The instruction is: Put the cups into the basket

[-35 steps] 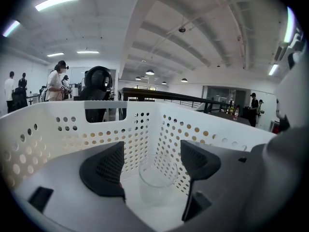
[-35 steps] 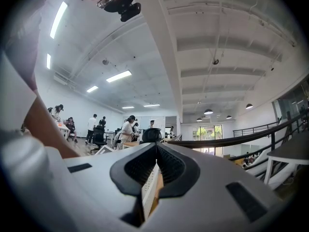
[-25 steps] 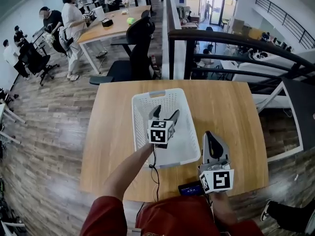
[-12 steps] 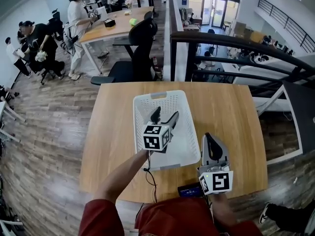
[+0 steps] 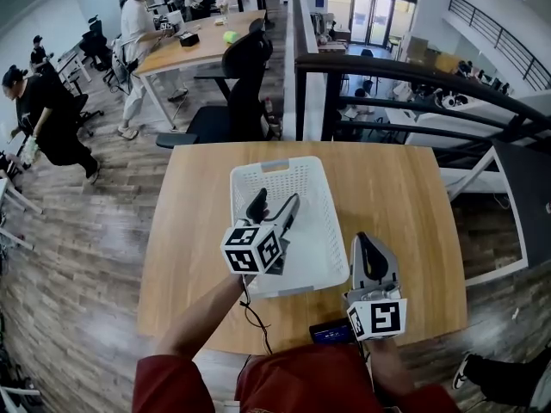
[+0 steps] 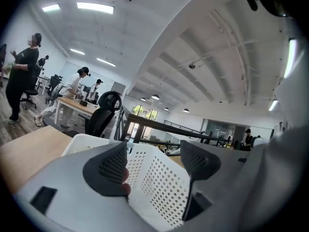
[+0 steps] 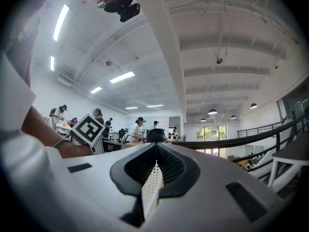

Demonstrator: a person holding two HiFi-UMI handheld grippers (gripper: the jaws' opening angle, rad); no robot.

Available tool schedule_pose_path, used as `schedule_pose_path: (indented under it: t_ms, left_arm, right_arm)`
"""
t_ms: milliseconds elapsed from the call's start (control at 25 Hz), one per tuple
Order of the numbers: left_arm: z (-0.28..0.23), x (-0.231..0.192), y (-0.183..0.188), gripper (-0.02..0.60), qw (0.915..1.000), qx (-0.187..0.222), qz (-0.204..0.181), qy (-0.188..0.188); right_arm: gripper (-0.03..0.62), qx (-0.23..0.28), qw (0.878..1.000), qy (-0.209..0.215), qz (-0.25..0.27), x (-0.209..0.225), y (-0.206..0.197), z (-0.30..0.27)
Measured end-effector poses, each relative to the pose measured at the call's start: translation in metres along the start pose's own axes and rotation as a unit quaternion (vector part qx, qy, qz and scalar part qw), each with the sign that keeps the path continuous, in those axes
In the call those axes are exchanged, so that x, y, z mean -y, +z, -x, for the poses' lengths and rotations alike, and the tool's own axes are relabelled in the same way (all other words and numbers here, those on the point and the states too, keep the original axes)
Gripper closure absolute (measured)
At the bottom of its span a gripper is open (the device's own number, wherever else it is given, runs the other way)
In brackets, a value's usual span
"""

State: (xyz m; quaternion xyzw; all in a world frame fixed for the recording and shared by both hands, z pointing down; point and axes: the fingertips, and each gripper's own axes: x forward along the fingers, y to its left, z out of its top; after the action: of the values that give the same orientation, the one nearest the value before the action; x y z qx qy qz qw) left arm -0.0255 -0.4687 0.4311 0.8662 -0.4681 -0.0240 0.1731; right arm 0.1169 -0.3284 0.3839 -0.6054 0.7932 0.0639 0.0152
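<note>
**Basket:** The white perforated basket (image 5: 320,224) stands near the middle of the wooden table (image 5: 405,196), long side running away from the person. The floor and walls that show are bare white plastic. The left gripper covers part of the near-left floor, and no cup can be made out in any view.

**Left gripper:** The left gripper (image 5: 274,203) hangs over the basket's near-left part, tilted forward. In the left gripper view its jaws (image 6: 154,161) stand well apart, with only the basket's perforated wall (image 6: 161,178) showing between them.

**Right gripper:** The right gripper (image 5: 368,243) sits at the basket's near-right corner. In the right gripper view its jaws (image 7: 155,167) are pressed together on a thin white perforated wall, seen edge-on, which appears to be the basket's right side.

**Other:** A small dark device (image 5: 330,330) lies at the table's near edge.
</note>
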Motion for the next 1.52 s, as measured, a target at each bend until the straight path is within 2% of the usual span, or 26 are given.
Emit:
schedule_pose_path:
  t_ms: [200, 440, 840, 960, 1080, 1240, 1320, 1520]
  left_arm:
    - [0.015, 0.005, 0.023, 0.233, 0.9991, 0.04, 0.009, -0.005]
    - [0.033, 0.018, 0.049, 0.233, 0.9958, 0.086, -0.027, -0.009]
    - [0.08, 0.037, 0.073, 0.233, 0.9893, 0.13, -0.066, -0.005]
    - [0.096, 0.039, 0.075, 0.233, 0.9886, 0.134, -0.068, -0.001]
    - [0.112, 0.037, 0.074, 0.233, 0.9884, 0.132, -0.072, 0.02]
    - [0.131, 0.03, 0.061, 0.233, 0.9845, 0.113, -0.119, 0.063]
    - [0.139, 0.029, 0.055, 0.233, 0.9828, 0.106, -0.133, 0.072]
    - [0.156, 0.028, 0.044, 0.235, 0.9825, 0.101, -0.132, 0.084]
  right_arm:
    - [0.582, -0.001, 1.0, 0.0, 0.001, -0.001, -0.001, -0.001]
    - [0.582, -0.002, 1.0, -0.001, 0.0, -0.002, -0.002, 0.0]
    - [0.582, -0.002, 1.0, -0.002, -0.001, -0.001, -0.001, 0.001]
    - [0.582, -0.002, 1.0, 0.0, -0.001, -0.002, 0.0, 0.0]
    - [0.582, -0.003, 1.0, 0.001, 0.0, -0.002, -0.002, -0.001]
    - [0.582, -0.007, 1.0, 0.001, 0.0, -0.002, -0.006, -0.001]
    - [0.582, -0.007, 1.0, 0.003, -0.001, -0.004, -0.005, -0.001]
    - [0.582, -0.003, 1.0, 0.012, -0.001, -0.011, -0.001, -0.002]
